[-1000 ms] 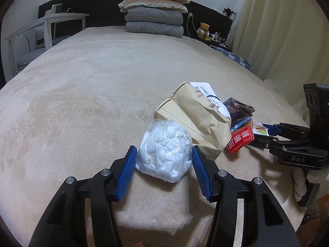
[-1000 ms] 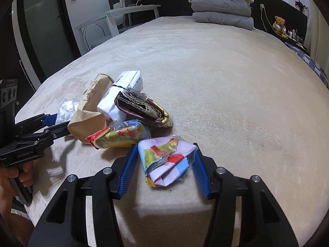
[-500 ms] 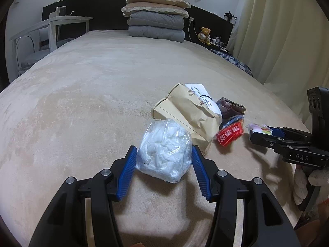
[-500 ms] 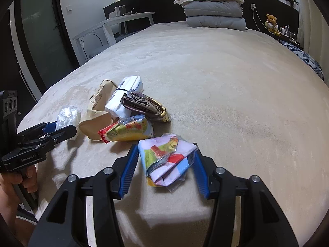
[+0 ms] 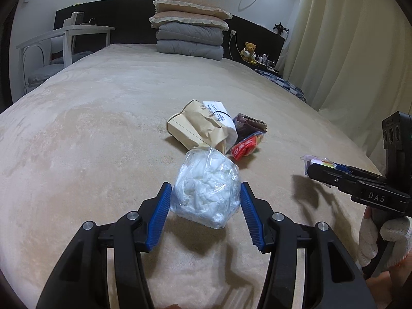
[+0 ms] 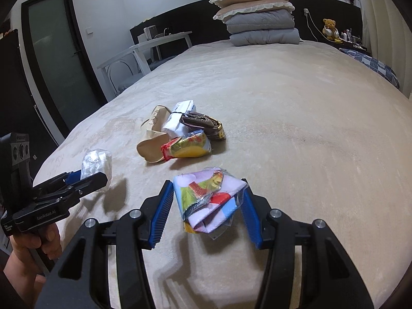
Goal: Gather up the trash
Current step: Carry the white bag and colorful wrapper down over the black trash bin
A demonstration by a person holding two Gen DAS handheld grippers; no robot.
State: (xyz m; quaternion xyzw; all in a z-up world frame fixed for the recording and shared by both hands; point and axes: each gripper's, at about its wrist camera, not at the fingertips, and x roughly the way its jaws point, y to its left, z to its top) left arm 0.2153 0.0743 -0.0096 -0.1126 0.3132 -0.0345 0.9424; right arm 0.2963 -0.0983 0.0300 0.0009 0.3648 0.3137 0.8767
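Note:
My left gripper (image 5: 205, 189) is shut on a clear plastic bag of white wadding (image 5: 207, 189), lifted off the beige bed cover (image 5: 90, 134). My right gripper (image 6: 208, 188) is shut on a folded colourful wrapper (image 6: 209, 202), also held above the bed. Each gripper shows in the other's view: the left gripper (image 6: 92, 177) at the left edge, the right gripper (image 5: 312, 168) at the right edge. Further out on the bed lies a small pile: a brown paper bag (image 5: 198, 127), a white packet (image 6: 180, 117), a dark brown wrapper (image 6: 203, 126) and a red-and-yellow snack packet (image 6: 188, 148).
Stacked pillows and folded quilts (image 5: 189, 36) lie at the head of the bed against a dark headboard. A white chair and desk (image 5: 59, 49) stand to the left, curtains (image 5: 347, 46) to the right, a dark door (image 6: 56, 64) at far left. A gloved hand (image 5: 378, 237) holds the right gripper.
Both grippers have drawn back from the pile toward the foot of the bed and risen slightly, each still holding its piece of trash. The pile now looks farther away.

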